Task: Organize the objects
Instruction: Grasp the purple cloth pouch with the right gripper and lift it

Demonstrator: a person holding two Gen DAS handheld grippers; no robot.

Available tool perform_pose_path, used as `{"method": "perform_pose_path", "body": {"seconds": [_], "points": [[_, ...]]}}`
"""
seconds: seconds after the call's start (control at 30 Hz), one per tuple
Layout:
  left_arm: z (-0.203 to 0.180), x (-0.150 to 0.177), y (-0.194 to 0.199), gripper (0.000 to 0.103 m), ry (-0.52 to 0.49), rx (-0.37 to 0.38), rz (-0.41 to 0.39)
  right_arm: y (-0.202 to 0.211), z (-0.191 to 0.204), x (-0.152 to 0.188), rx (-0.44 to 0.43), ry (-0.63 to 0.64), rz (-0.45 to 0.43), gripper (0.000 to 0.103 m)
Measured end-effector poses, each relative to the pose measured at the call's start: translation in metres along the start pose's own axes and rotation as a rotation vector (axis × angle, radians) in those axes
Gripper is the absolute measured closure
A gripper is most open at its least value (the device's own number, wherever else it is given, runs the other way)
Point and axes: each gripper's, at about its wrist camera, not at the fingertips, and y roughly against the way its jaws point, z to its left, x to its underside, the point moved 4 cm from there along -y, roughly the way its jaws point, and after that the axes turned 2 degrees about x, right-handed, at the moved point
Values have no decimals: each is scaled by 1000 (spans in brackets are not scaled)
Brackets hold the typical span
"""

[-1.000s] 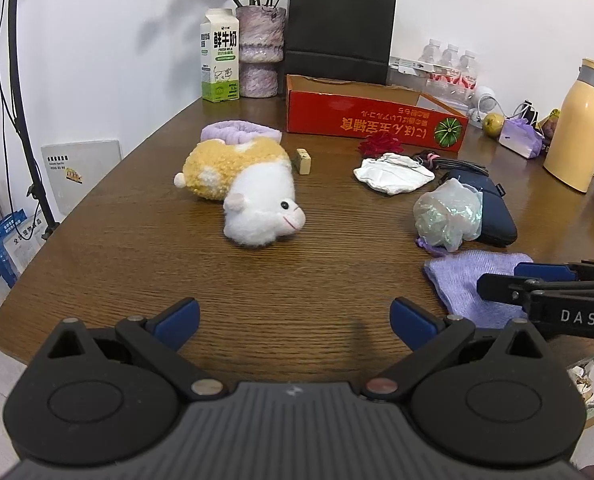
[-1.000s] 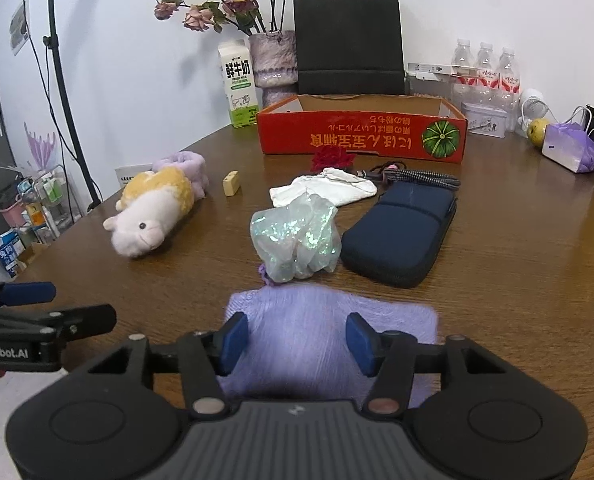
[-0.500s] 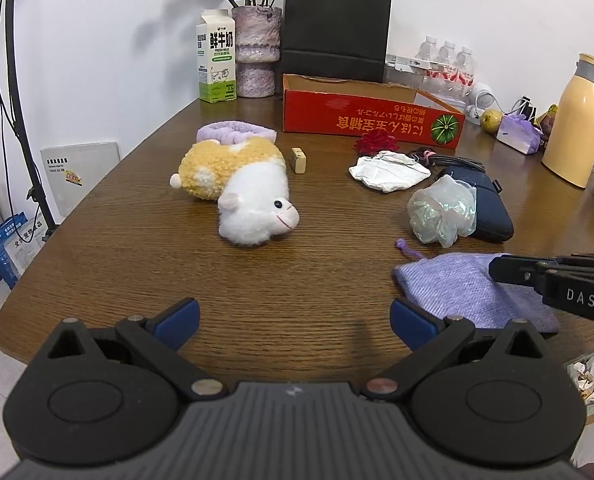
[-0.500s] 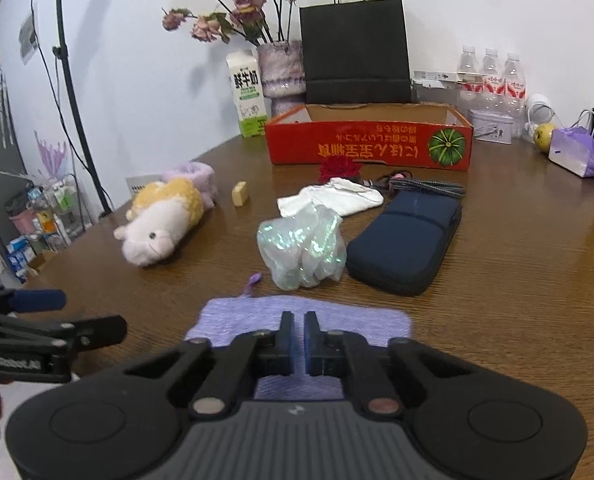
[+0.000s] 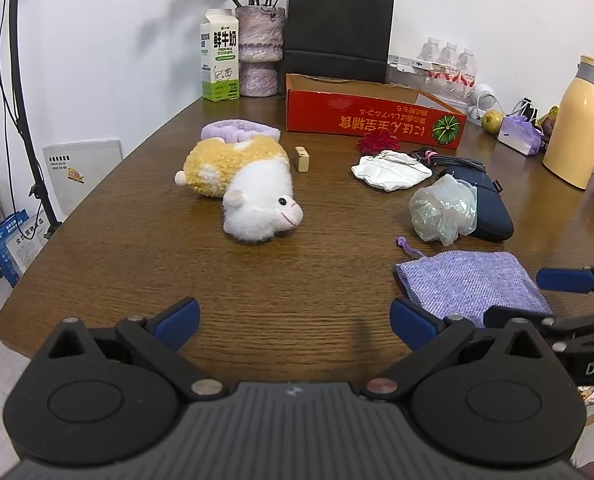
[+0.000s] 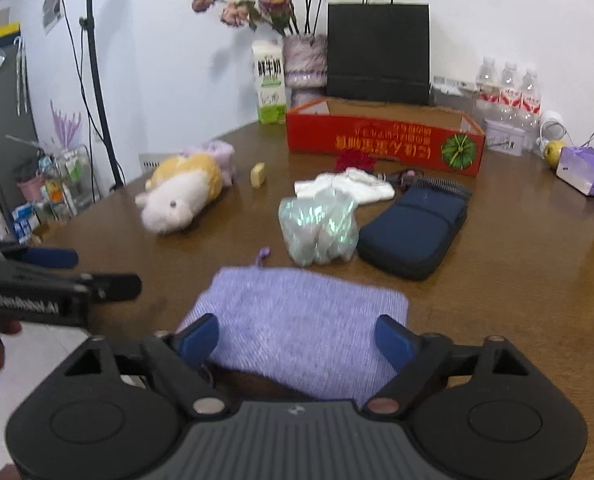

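The right gripper (image 6: 297,340), whose jaws were pressed together over the flat lilac woven drawstring pouch (image 6: 297,320) half a second ago, now has them spreading wide – still opening – with the pouch lying under and between them but not pinched. Against a second ago, the pouch has shifted toward the near edge of the brown wooden bench (image 5: 137,240) and lies flatter, its purple cord (image 5: 407,245) trailing toward the crinkled translucent plastic bag (image 5: 443,210). Judgement: the pouch has been dragged and let go, not stowed; the open red cardboard box (image 5: 373,118) at the far side appears the likely destination, so this item remains outstanding.

The left gripper (image 5: 295,322) has kept its place – jaws spread fully, nothing between them, hovering above bare bench near the front edge. The yellow-and-white plush animal (image 5: 253,184), navy zip case (image 5: 485,208) and white cloth bundle (image 5: 389,170) lie untouched mid-bench.
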Motion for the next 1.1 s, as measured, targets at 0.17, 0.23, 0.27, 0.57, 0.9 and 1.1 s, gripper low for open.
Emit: {"method": "perform_pose_path", "body": {"seconds": [0.17, 0.23, 0.27, 0.57, 0.9, 1.1], "points": [[4, 4, 5, 0, 7, -5, -1, -10, 2, 10, 7, 1, 24, 12], [6, 5, 7, 0, 13, -10, -2, -7, 0, 12, 9, -6, 17, 19], [7, 6, 8, 0, 16, -10, -2, -5, -1, 12, 13, -5, 13, 23], [3, 6, 13, 0, 6, 0, -7, 7, -8, 18, -36, -33, -15, 96], [-15, 3, 9, 0, -26, 13, 5, 34, -18, 6, -55, -52, -116, 97], [-38, 1, 3, 0, -55, 25, 17, 50, -35, 1, -61, -78, -172, 97]]}}
